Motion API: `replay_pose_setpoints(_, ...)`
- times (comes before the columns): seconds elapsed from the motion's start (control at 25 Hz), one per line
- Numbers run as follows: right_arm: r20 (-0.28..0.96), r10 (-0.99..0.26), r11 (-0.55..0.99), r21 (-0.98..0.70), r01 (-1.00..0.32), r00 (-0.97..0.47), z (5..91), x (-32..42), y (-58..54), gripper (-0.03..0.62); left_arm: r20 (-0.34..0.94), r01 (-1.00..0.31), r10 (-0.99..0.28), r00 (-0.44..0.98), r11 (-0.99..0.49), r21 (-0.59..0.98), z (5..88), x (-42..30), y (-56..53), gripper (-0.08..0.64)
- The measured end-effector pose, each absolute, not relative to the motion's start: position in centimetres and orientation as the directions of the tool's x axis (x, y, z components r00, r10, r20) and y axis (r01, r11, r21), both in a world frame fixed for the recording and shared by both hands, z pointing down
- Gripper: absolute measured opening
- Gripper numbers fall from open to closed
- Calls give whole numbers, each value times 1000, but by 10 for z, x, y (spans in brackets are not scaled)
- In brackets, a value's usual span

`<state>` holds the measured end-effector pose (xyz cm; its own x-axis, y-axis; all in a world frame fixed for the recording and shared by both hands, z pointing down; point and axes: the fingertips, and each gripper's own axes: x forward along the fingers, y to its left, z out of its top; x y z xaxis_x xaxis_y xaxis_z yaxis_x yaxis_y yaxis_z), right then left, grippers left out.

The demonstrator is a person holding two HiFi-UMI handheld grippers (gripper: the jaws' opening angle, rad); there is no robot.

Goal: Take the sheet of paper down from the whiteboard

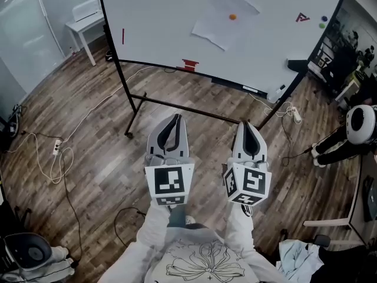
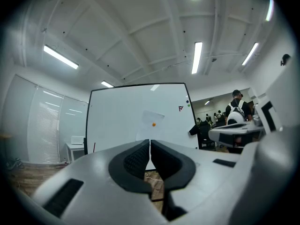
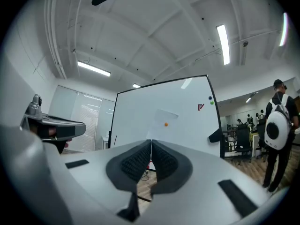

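A white sheet of paper [image 1: 224, 17] hangs tilted on the whiteboard [image 1: 159, 22], pinned by a small orange magnet [image 1: 232, 17]. The sheet [image 2: 151, 125] and the magnet [image 2: 153, 124] also show in the left gripper view, and the sheet [image 3: 161, 124] with the magnet [image 3: 166, 124] in the right gripper view. My left gripper [image 1: 173, 121] and right gripper [image 1: 250, 128] are held side by side, well short of the board, pointing level at it. Both are shut with nothing between the jaws.
The whiteboard stands on a black wheeled frame [image 1: 134, 108] over a wooden floor. A red marker [image 1: 189, 64] and an eraser [image 1: 297, 64] rest on its tray. Cables and a power strip [image 1: 56, 148] lie at left. A white side table [image 1: 85, 17] and a person [image 3: 277, 125] stand nearby.
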<state>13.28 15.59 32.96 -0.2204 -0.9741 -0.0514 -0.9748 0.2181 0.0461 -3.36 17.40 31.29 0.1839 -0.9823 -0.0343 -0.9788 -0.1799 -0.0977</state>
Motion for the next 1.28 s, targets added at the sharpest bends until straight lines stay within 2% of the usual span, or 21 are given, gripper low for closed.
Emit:
replay_pose_setpoints(0.88,-60,-993,97,112,-989,-104,312,104,-96,3,-50,-939,-942,331,-324,-112,298,-57,-97,11)
replay_pose_setpoints(1.28,-63,-996,59,127,-990,-68,312,114,-173,3,-37,-943,-946,321,-316,-102,302,-60,-182,11)
